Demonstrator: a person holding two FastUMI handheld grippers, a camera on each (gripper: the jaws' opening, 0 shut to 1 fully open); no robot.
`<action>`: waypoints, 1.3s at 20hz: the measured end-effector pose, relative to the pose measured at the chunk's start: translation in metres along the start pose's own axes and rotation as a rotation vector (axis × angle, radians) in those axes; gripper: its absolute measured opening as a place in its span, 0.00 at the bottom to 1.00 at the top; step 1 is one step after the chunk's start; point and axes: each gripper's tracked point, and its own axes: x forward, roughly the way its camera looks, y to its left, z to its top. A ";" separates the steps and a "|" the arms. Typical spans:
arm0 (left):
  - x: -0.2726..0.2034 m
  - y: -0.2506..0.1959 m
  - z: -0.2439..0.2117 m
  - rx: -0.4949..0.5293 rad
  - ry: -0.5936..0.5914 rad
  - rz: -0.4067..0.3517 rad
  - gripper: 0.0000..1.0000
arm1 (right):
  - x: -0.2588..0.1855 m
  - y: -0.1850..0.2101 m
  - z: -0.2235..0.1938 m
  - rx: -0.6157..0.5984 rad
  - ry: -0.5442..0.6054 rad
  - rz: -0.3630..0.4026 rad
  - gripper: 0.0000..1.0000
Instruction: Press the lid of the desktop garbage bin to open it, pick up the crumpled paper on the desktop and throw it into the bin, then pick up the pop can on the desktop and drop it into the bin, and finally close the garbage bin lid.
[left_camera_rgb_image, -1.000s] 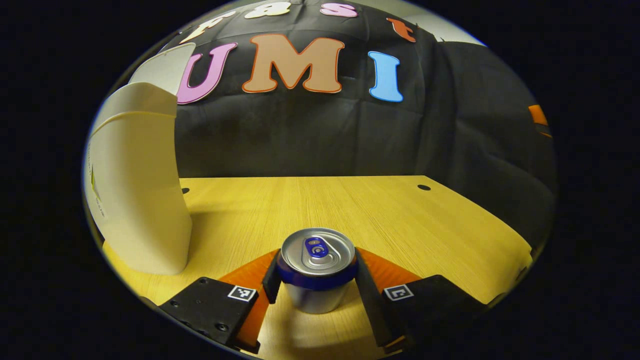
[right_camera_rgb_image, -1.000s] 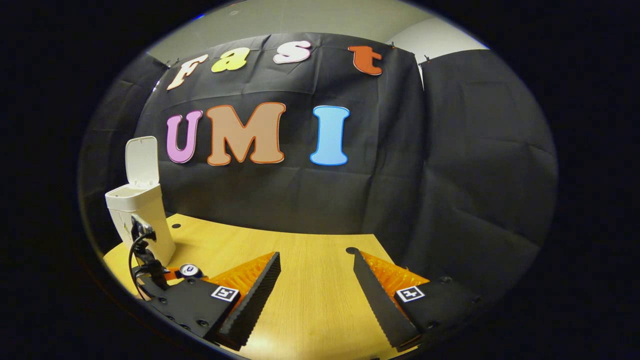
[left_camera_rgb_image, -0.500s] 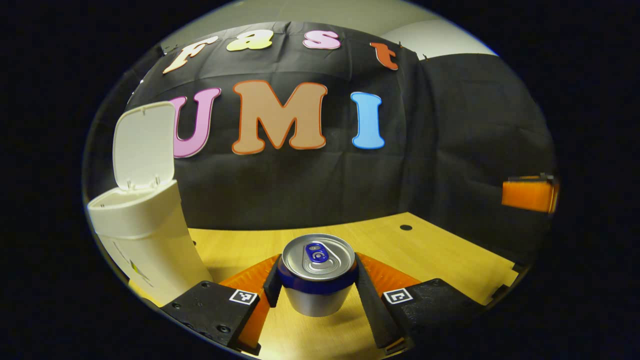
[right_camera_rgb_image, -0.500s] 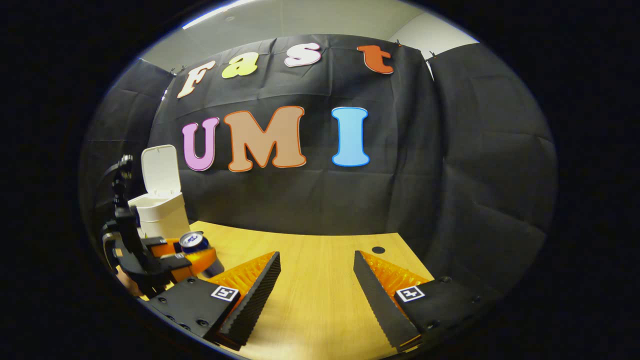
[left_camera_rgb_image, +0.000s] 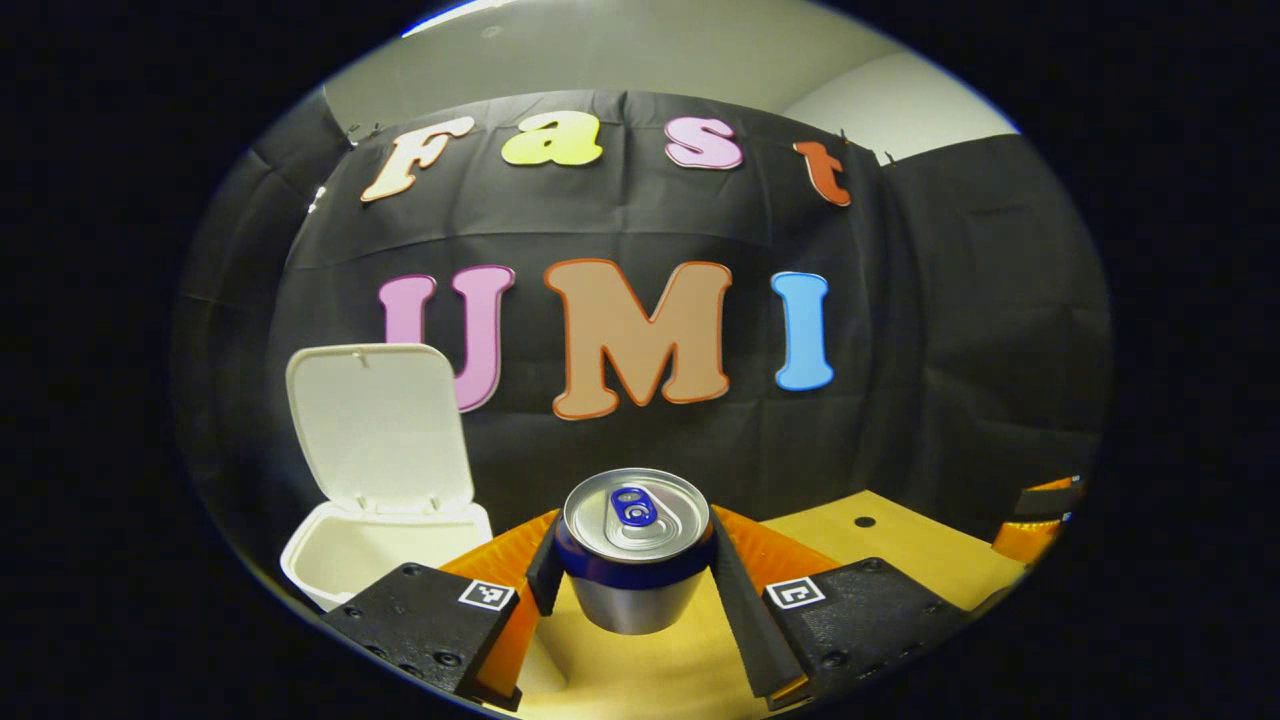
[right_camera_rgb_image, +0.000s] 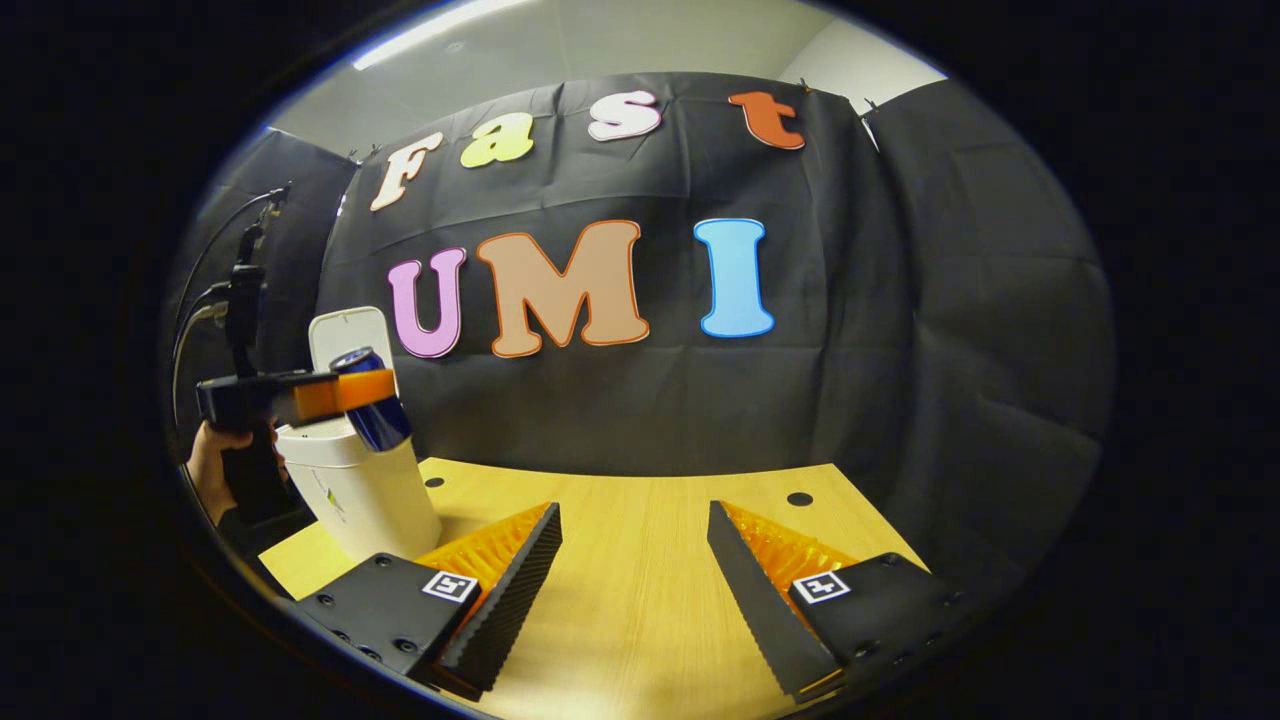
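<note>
Pop can (left_camera_rgb_image: 636, 548) is clamped upright in my left gripper (left_camera_rgb_image: 634, 572), lifted for dropping into the open bin (left_camera_rgb_image: 385, 545) at 9 o'clock; right gripper (right_camera_rgb_image: 634, 580) idles agape.

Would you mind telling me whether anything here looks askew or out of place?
Nothing stands out. The can is held between the left gripper fingers beside the open bin, whose lid stands upright; the right gripper is open.

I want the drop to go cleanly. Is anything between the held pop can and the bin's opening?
Nothing visible is. The left gripper grips the pop can above the table, the lid stands upright behind the mouth of the bin, and the gap between can and mouth looks free.
</note>
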 end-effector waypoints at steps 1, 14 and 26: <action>0.001 0.016 0.005 0.003 -0.004 0.021 0.76 | 0.001 0.004 0.000 -0.001 0.001 0.002 0.98; 0.011 0.162 -0.064 -0.052 0.152 0.261 0.76 | 0.007 0.051 -0.015 -0.024 0.048 0.024 0.98; 0.010 0.166 -0.045 -0.014 0.089 0.286 0.94 | 0.013 0.061 -0.014 -0.035 0.061 0.031 0.98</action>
